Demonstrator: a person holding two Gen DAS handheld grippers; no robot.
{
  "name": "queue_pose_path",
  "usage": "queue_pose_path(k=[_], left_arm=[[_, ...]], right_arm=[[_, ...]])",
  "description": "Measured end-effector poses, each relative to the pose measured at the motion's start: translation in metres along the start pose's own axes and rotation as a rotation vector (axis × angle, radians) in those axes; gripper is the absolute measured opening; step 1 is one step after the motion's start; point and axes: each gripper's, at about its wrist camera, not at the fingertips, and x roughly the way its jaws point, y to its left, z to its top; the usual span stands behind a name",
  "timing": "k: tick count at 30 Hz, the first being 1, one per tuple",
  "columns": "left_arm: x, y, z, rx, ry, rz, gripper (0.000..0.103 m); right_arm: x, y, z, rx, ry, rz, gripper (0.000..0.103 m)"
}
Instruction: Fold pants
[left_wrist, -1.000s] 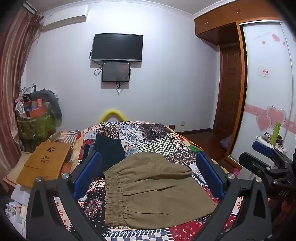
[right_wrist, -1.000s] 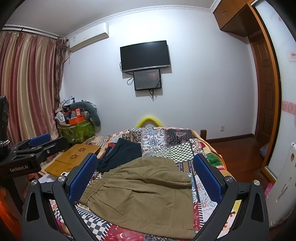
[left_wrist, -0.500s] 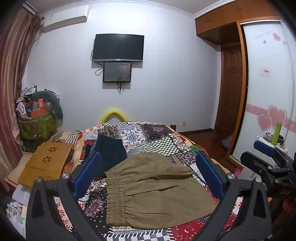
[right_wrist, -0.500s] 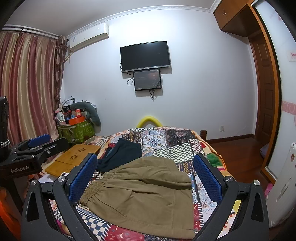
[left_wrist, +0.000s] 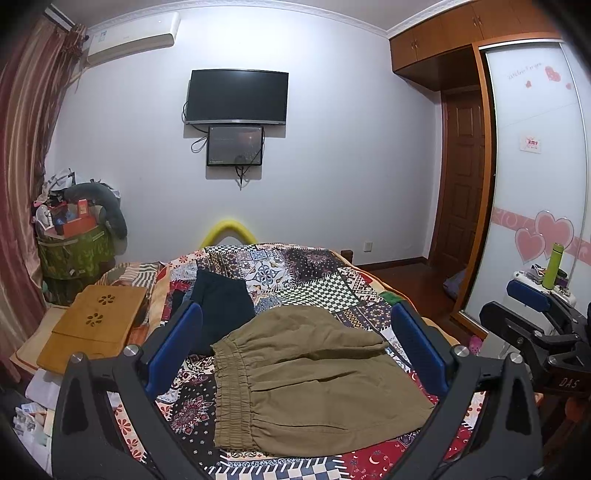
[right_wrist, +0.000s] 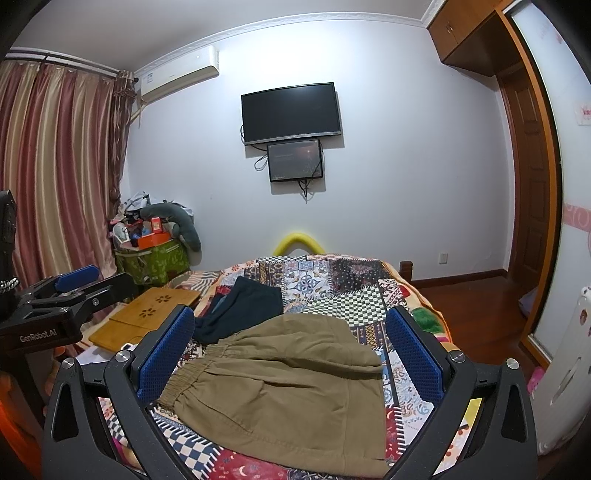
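Olive-brown pants (left_wrist: 314, 380) lie folded in a compact bundle on the patchwork bedspread (left_wrist: 295, 269), elastic waistband to the left. They also show in the right wrist view (right_wrist: 288, 391). My left gripper (left_wrist: 295, 343) is open and empty, held above the near edge of the bed with the pants between its blue pads. My right gripper (right_wrist: 290, 347) is open and empty too, held the same way. Each gripper shows at the edge of the other's view: the right one (left_wrist: 535, 321) and the left one (right_wrist: 66, 295).
A dark navy garment (left_wrist: 221, 310) lies behind the pants on the bed. A wooden lap tray (left_wrist: 92, 325) sits at the bed's left. A green basket of clutter (left_wrist: 74, 251) stands by the curtain. A green bottle (left_wrist: 552, 266) stands at the right by the wardrobe.
Both grippers have hardly moved; the left view has drifted slightly. The pants lie unchanged and both grippers stay open.
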Motion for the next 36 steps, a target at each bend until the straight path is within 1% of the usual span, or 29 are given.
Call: queue_pose_path(k=[16, 24, 28, 30, 36], left_arm=[[0.000, -0.004, 0.002, 0.019, 0.010, 0.002, 0.103], [0.008, -0.005, 0.003, 0.027, 0.021, 0.003, 0.103], [0.025, 0.000, 0.002, 0.026, 0.054, -0.013, 0.103], [0.037, 0.005, 0.001, 0.028, 0.077, -0.004, 0.103], [0.091, 0.025, -0.010, 0.036, 0.193, 0.021, 0.103]], right_arm=[[-0.003, 0.001, 0.005, 0.002, -0.002, 0.004, 0.103], [0.000, -0.001, 0.006, 0.009, 0.012, -0.003, 0.103], [0.011, -0.007, 0.002, 0.016, 0.044, -0.013, 0.103], [0.021, -0.012, -0.001, 0.013, 0.075, -0.029, 0.103], [0.058, -0.035, -0.021, -0.001, 0.179, -0.090, 0.103]])
